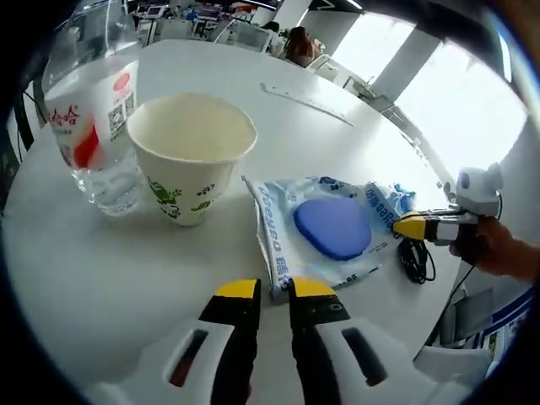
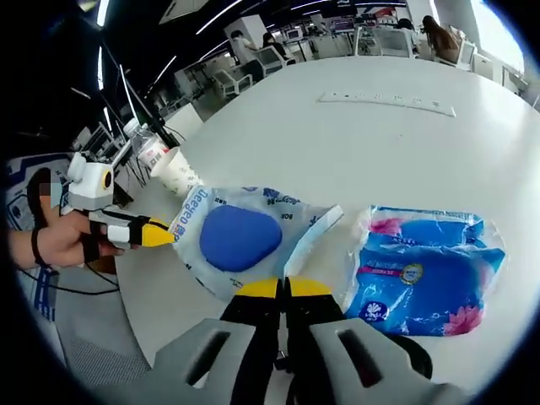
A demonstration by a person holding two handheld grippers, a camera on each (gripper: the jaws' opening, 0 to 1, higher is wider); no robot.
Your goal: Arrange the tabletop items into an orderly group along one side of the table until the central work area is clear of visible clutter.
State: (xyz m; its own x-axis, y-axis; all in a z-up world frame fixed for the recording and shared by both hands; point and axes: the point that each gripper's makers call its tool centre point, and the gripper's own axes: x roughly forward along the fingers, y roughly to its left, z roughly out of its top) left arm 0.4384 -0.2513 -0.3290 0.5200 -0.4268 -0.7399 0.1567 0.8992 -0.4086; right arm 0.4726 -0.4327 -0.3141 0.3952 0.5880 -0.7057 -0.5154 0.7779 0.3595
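1. I read "Deeyeo" on the clear packet [image 2: 245,240], which holds a blue oval pad and lies near the table [image 2: 405,143] edge.
2. My left gripper [image 1: 272,289] and right gripper [image 2: 284,288] each pinch an opposite edge of the packet, jaws nearly closed.
3. The paper cup [image 1: 191,156] has green print; the water bottle [image 1: 93,110] beside it has a red-and-white label; the blue tissue pack [image 2: 426,270] lies just beside the packet.

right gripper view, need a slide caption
Both grippers pinch opposite edges of the blue-pad packet beside a tissue pack on the white table.
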